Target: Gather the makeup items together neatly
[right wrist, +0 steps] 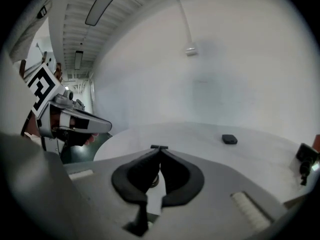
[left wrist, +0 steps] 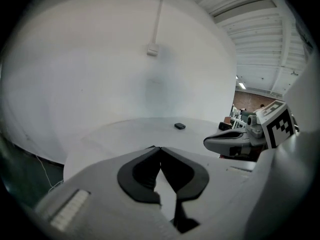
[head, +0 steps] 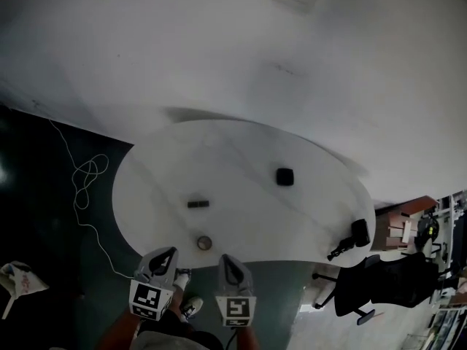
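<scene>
A white oval table (head: 241,152) carries three small makeup items. A black square compact (head: 284,176) lies right of centre, also visible as the compact (left wrist: 180,126) and the compact (right wrist: 229,139). A dark flat bar-shaped item (head: 198,204) sits left of centre, and a small round jar (head: 204,243) stands by the near edge. My left gripper (head: 166,254) and right gripper (head: 227,259) hover side by side at the near edge, the jar between them. Both are shut and empty: the left gripper (left wrist: 160,148) and the right gripper (right wrist: 160,148) show tips touching.
A black clamp-like device (head: 356,234) sits on the table's right edge. An office chair (head: 379,283) stands right of the table. A white cable (head: 87,184) loops over the dark floor at the left. A white wall rises behind the table.
</scene>
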Tool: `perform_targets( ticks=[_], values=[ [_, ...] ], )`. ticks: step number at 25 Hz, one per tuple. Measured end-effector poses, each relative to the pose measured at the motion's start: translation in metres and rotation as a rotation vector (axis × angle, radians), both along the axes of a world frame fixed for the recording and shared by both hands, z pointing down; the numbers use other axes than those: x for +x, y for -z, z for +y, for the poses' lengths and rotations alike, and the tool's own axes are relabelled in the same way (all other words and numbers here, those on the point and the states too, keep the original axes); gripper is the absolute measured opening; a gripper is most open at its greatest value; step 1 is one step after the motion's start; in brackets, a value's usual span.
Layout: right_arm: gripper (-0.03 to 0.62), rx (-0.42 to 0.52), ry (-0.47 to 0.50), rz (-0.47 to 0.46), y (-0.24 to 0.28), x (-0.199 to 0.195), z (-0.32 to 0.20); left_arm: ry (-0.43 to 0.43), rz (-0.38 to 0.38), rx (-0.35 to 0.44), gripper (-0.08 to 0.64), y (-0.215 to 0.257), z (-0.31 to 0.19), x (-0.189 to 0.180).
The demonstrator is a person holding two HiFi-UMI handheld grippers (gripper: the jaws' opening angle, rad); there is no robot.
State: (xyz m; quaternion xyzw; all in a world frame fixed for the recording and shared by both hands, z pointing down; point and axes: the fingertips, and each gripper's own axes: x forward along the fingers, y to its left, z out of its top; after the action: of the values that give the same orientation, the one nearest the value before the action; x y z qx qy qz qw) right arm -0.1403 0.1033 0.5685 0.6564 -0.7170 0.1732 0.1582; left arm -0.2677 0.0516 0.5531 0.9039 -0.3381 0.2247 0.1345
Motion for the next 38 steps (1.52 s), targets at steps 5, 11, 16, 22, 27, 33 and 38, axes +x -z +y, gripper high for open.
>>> perform_targets(
  ticks=[5, 11, 16, 22, 27, 33, 38],
  values=[
    [0.120, -0.091, 0.057, -0.039, -0.039, -0.013, -0.012, 0.021, -0.009, -0.046, 0.011, -0.019, -0.007, -0.007],
    [0.260, -0.220, 0.126, -0.042, -0.082, -0.031, -0.018, 0.053, -0.034, -0.083, 0.011, -0.038, -0.011, -0.020],
    [0.268, -0.281, 0.141, -0.024, -0.106, -0.038, -0.022, 0.066, -0.051, -0.108, 0.011, -0.053, -0.015, -0.029],
    [0.268, -0.306, 0.139, -0.011, -0.119, -0.042, -0.029, 0.082, -0.073, -0.134, 0.011, -0.064, -0.019, -0.038],
    [0.268, -0.319, 0.175, 0.016, -0.122, -0.047, -0.031, 0.077, -0.067, -0.130, 0.011, -0.064, -0.025, -0.036],
    [0.215, -0.321, 0.179, 0.026, -0.124, -0.047, -0.030, 0.075, -0.069, -0.118, 0.011, -0.063, -0.025, -0.035],
    [0.213, -0.301, 0.169, 0.031, -0.113, -0.041, -0.033, 0.069, -0.074, -0.102, 0.011, -0.058, -0.033, -0.033]
  ],
)
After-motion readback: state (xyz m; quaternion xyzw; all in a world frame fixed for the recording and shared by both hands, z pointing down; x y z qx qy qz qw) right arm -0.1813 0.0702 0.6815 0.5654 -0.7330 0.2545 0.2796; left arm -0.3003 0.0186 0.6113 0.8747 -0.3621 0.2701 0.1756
